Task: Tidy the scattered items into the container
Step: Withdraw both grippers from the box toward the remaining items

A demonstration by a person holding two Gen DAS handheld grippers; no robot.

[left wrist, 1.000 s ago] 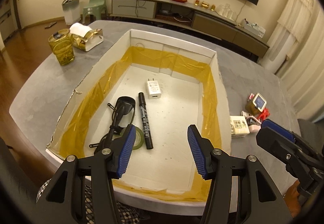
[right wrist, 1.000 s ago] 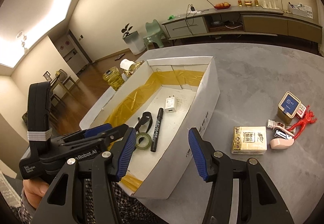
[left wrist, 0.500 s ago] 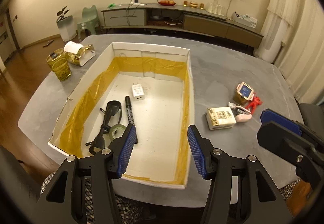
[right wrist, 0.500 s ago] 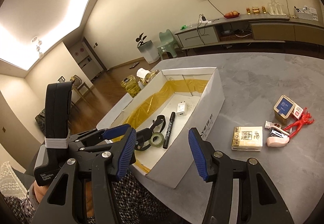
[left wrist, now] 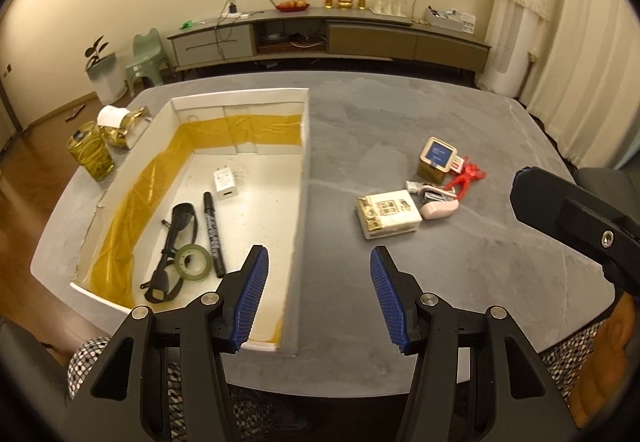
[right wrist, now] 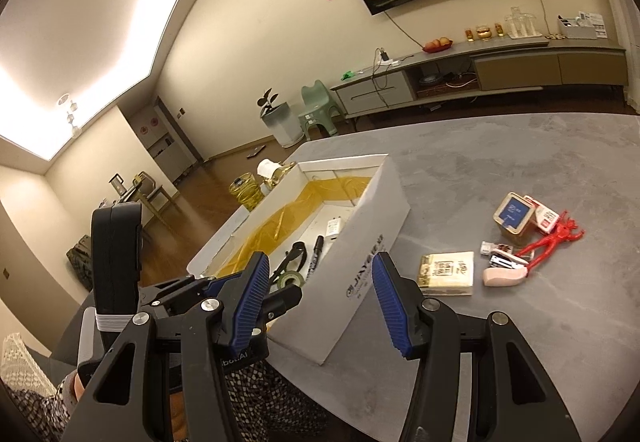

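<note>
Both grippers empty, leftovers waiting beside the box

Left gripper (left wrist: 318,294) and right gripper (right wrist: 318,302) gape wide, holding nothing. I'd go for the tissue pack (left wrist: 387,213) first, squarely across its short sides, then lift over the white box (left wrist: 306,146) wall.

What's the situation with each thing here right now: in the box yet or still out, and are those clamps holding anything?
Box: open, partly filled.
Charger: in box, flat.
Marker: in box, capped.
Glasses: in box.
Tape roll: in box, flat.
Tissue pack: on table, outside.
Small tin: outside, upright.
Red figure: outside, lying down.
Left gripper: open, empty.
Right gripper: open, empty.
</note>
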